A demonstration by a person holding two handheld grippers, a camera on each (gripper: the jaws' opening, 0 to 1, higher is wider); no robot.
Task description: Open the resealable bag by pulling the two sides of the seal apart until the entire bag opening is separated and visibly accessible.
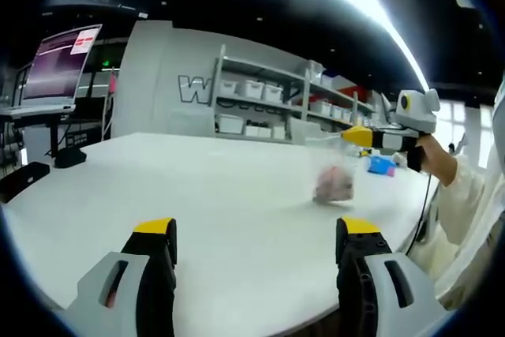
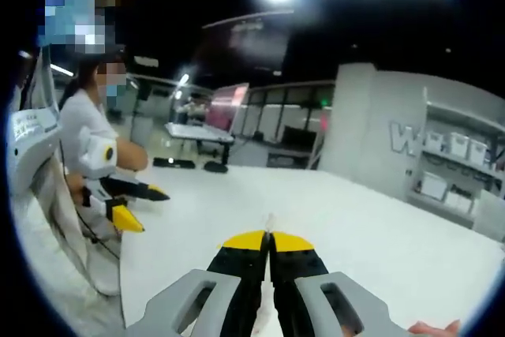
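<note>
So the big white counter point(image 1: 197, 195) takes up most of the left gripper view, with storage shelves point(image 1: 276, 104) of white bins behind it and a laptop point(image 1: 55, 69) on a stand off to one side. The clear resealable bag point(image 1: 335, 171) with something pinkish inside hangs over the counter, its top edge pinched by the right gripper point(image 1: 357, 136), which is clamped tight on it. The left gripper point(image 1: 256, 234) is spread wide open holding nothing, well short of the bag.
</note>
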